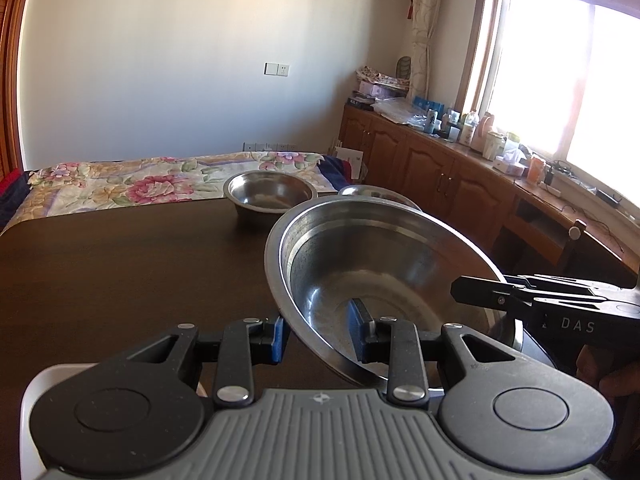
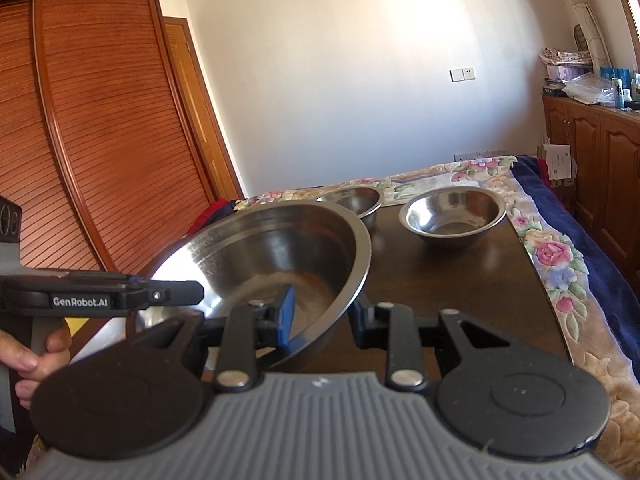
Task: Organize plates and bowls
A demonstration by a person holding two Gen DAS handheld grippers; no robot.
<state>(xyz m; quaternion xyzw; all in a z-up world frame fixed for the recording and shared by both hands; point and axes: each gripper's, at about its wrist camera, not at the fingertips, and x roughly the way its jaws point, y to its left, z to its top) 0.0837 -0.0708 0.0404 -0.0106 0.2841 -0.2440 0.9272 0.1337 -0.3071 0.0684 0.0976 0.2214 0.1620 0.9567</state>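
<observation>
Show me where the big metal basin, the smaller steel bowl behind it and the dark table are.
big metal basin (image 1: 384, 264): left wrist view, inner wall.
smaller steel bowl (image 1: 270, 192): left wrist view, inside.
dark table (image 1: 120, 272): left wrist view, bare top.

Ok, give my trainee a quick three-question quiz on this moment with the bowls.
1. True or false: both claws grip the large steel bowl.
2. How many smaller bowls stand on the dark table?
3. Which side of the rim does the left claw clamp: A its own near edge, B the far edge?

Key: 1 true: the right claw grips the opposite rim. 2 two: one, another. 3 A.
</observation>
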